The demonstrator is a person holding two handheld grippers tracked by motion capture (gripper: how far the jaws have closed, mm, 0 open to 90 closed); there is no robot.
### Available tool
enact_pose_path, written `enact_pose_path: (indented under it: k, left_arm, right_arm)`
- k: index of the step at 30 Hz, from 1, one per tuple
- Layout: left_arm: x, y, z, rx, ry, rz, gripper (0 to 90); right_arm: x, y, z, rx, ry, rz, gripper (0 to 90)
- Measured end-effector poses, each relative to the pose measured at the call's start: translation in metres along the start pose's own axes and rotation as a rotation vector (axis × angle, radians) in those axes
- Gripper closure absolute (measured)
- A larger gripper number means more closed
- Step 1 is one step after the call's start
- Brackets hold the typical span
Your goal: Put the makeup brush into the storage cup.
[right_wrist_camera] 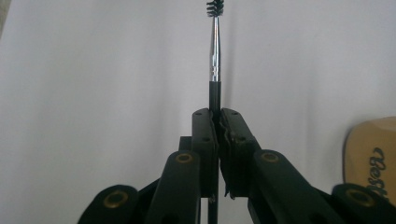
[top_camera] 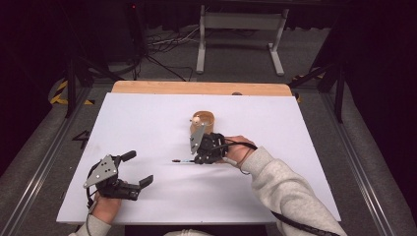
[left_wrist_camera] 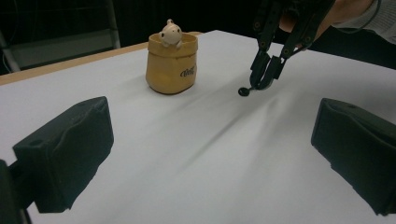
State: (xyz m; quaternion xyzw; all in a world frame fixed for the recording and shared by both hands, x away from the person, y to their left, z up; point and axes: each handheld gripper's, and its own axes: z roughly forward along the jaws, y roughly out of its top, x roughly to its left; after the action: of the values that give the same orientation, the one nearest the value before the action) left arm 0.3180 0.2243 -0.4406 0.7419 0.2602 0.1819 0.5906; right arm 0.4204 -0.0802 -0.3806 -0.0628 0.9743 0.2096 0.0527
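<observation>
Right, there's dark script lettering on the front of the tan pot [left_wrist_camera: 171, 65], and in my right gripper view a few letters of it show at the pot's edge, but I can't read a word in either view. A small pale figurine [left_wrist_camera: 170, 33] peeks over the pot's rim. My right gripper [right_wrist_camera: 218, 122] has its jaws pinched together on the black handle of a slim brush [right_wrist_camera: 215, 51], whose silver ferrule and little dark bristle head stick straight out beyond the jaws. From the high view, that gripper [top_camera: 196, 158] sits just in front of the pot [top_camera: 202, 122], tilted down toward the white table sheet [top_camera: 147, 123], with the brush tip [top_camera: 176, 161] low over the sheet; I can't tell whether it touches. My left gripper [top_camera: 132, 169] rests near the front left of the sheet, well apart from the pot, its jaws spread wide with nothing between them; in its own view the two black pads [left_wrist_camera: 70, 149] frame bare white sheet.
</observation>
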Motion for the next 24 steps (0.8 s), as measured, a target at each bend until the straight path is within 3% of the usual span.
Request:
enact_pose_path:
  k: [4,8,13,21,24]
  left_arm:
    - [0.000,0.000,0.000,0.000,0.000,0.000,0.0]
    - [0.000,0.000,0.000,0.000,0.000,-0.004,0.0]
    - [-0.001,0.000,0.000,-0.002,0.000,-0.008,0.0]
    - [-0.001,0.000,0.000,-0.002,0.001,-0.007,0.0]
    - [-0.001,0.000,0.000,-0.002,0.001,-0.008,0.0]
  right_arm:
    - [-0.001,-0.002,-0.007,-0.055,-0.014,0.023,85.2]
    - [0.000,-0.004,-0.018,-0.157,-0.044,0.063,85.2]
    - [0.000,-0.006,-0.026,-0.224,-0.067,0.083,85.2]
    - [0.002,-0.013,-0.041,-0.393,-0.122,0.136,85.2]
    - [0.003,-0.015,-0.043,-0.426,-0.132,0.151,85.2]
